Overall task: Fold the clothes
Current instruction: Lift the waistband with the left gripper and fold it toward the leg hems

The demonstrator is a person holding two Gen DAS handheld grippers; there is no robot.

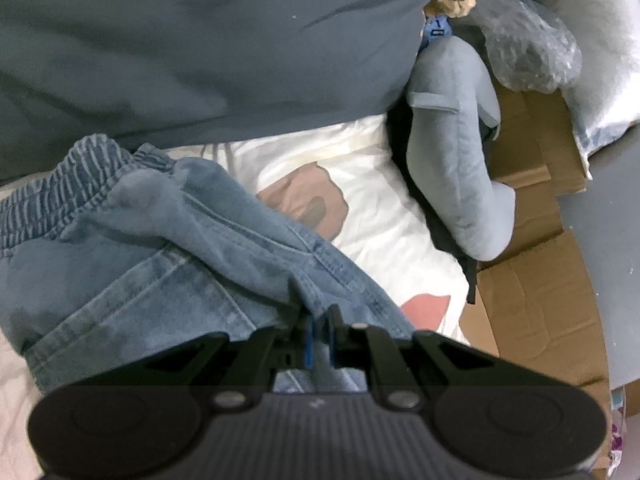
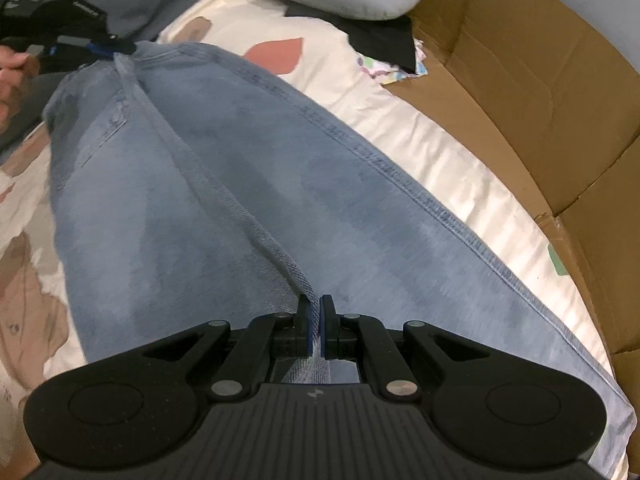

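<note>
left wrist view:
left gripper (image 1: 320,320): the two fingers are pressed together on a fold of the jeans (image 1: 160,240), at an edge seam.
jeans: the elastic waistband lies ahead and to the left of the fingers; the cloth is bunched just in front of them.
sheet (image 1: 380,208): white with brown patches, under the jeans.
pillow (image 1: 456,152): grey-blue, ahead to the right, beside cardboard (image 1: 536,300).

right wrist view:
right gripper (image 2: 316,330): fingers pinching a raised ridge of the jeans (image 2: 280,200).
jeans: they stretch away from the fingers to the left gripper (image 2: 96,48), far ahead on the left, which grips the other end.
hand (image 2: 14,76): at the left edge.
</note>
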